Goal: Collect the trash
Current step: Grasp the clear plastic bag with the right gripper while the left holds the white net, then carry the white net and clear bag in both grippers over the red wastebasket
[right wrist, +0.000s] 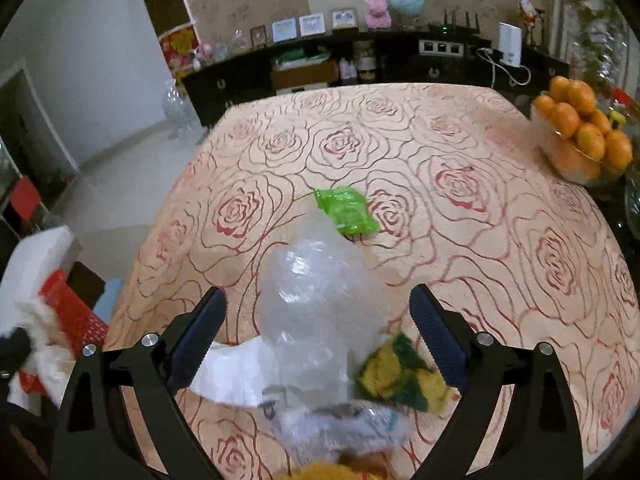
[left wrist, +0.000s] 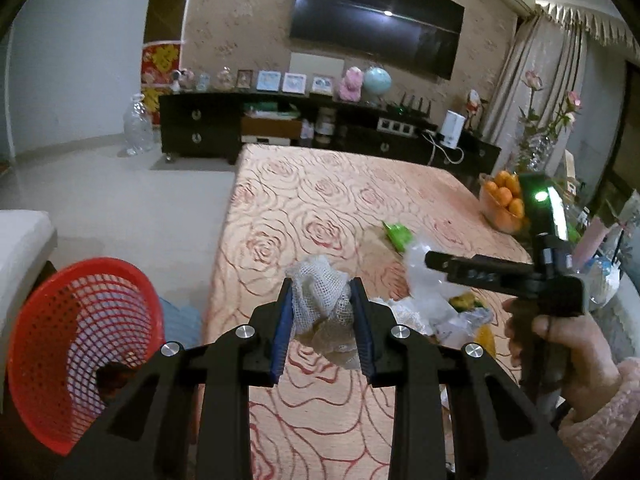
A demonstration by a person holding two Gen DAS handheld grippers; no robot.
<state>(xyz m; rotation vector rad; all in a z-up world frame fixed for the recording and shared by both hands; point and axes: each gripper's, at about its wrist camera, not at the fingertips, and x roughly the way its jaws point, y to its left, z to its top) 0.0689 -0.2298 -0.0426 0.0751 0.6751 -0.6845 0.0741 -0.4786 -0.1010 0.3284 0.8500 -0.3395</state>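
The left tool (left wrist: 322, 312) is clamping a wad of white mesh netting (left wrist: 322, 300) above the rose-patterned counter (right wrist: 460, 208), beside the red basket (left wrist: 76, 344). The right tool (right wrist: 318, 332) is gaping wide around a clear plastic bag (right wrist: 316, 296), not pressing it. No writing is legible on the green wrapper (right wrist: 346, 210).

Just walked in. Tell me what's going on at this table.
A person is clearing trash off the rose-patterned table. The left gripper is shut on a wad of white foam netting, with the red mesh basket off to its left. The right gripper is open, its fingers either side of a crumpled clear plastic bag. A green wrapper lies further back.
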